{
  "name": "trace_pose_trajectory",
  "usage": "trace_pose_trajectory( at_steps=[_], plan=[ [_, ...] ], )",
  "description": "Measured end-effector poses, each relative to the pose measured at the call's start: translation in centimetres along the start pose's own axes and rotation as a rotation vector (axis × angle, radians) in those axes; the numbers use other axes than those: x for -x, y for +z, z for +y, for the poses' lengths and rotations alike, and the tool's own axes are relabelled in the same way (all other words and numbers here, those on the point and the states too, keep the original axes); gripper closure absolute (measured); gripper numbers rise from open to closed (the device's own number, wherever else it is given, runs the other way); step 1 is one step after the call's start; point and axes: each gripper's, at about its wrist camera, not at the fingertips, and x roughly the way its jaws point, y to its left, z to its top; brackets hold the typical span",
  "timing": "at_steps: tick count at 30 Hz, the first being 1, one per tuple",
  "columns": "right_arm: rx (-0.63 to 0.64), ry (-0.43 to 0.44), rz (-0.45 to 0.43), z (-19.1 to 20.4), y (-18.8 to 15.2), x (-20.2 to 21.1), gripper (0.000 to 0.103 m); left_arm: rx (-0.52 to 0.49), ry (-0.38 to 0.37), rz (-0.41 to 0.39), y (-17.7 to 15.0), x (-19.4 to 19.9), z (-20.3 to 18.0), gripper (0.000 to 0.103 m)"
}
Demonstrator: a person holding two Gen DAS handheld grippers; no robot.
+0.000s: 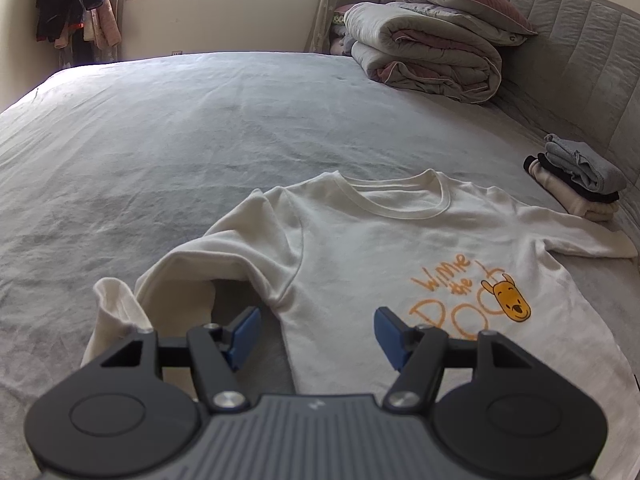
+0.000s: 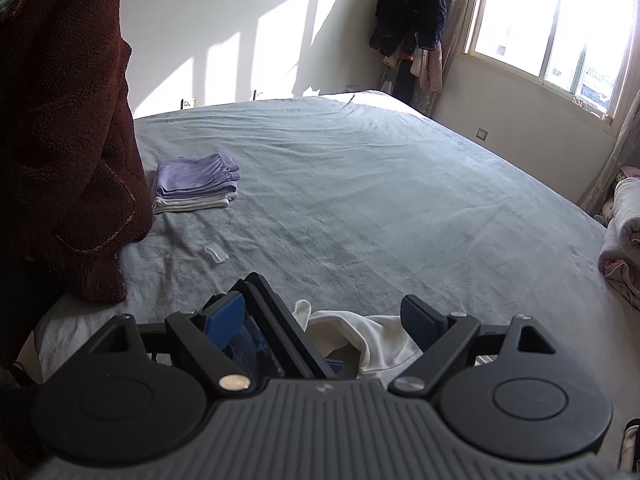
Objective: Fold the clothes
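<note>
A white T-shirt (image 1: 360,248) with an orange cartoon-bear print lies face up on the grey-blue bed sheet (image 1: 180,128). Its left sleeve (image 1: 176,276) is bunched and partly turned back. My left gripper (image 1: 316,332) hovers open over the shirt's side seam below that armpit, and its blue pads (image 1: 244,330) touch nothing. In the right wrist view, my right gripper (image 2: 320,320) is open too. Between its fingers I see the crumpled white sleeve (image 2: 368,336) and a black part with a blue pad (image 2: 268,320), seemingly the left gripper.
Rolled quilts and a pillow (image 1: 424,52) lie at the headboard. A small pile of folded grey, black and cream clothes (image 1: 576,176) sits right of the shirt. Folded purple and white clothes (image 2: 196,184) lie beside a person's dark red coat (image 2: 68,140). Clear plastic scrap (image 2: 216,254).
</note>
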Motion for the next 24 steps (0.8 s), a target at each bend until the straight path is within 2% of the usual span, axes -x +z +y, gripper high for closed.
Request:
trace_pose_trajectory(
  at_steps=[3,8,12,20,24],
  plan=[
    [-0.028,0.024,-0.003,-0.3,0.2,0.1,0.015,0.014,-0.019,-0.001,0.0,0.0,0.3,0.038],
    [-0.064,0.042,0.016,-0.5,0.4,-0.4,0.015,0.006,-0.008,-0.003,0.0,0.3,0.2,0.038],
    [-0.119,0.076,-0.026,-1.2,0.1,0.9,0.015,0.005,0.009,-0.015,0.1,1.0,0.6,0.036],
    [-0.234,0.059,-0.064,-5.1,-2.3,2.8,0.013,0.118,0.053,-0.046,0.5,2.6,4.6,0.035],
    [-0.316,0.07,-0.067,-7.3,-4.0,3.1,0.013,0.167,0.1,-0.043,0.6,2.6,6.6,0.035]
  ],
)
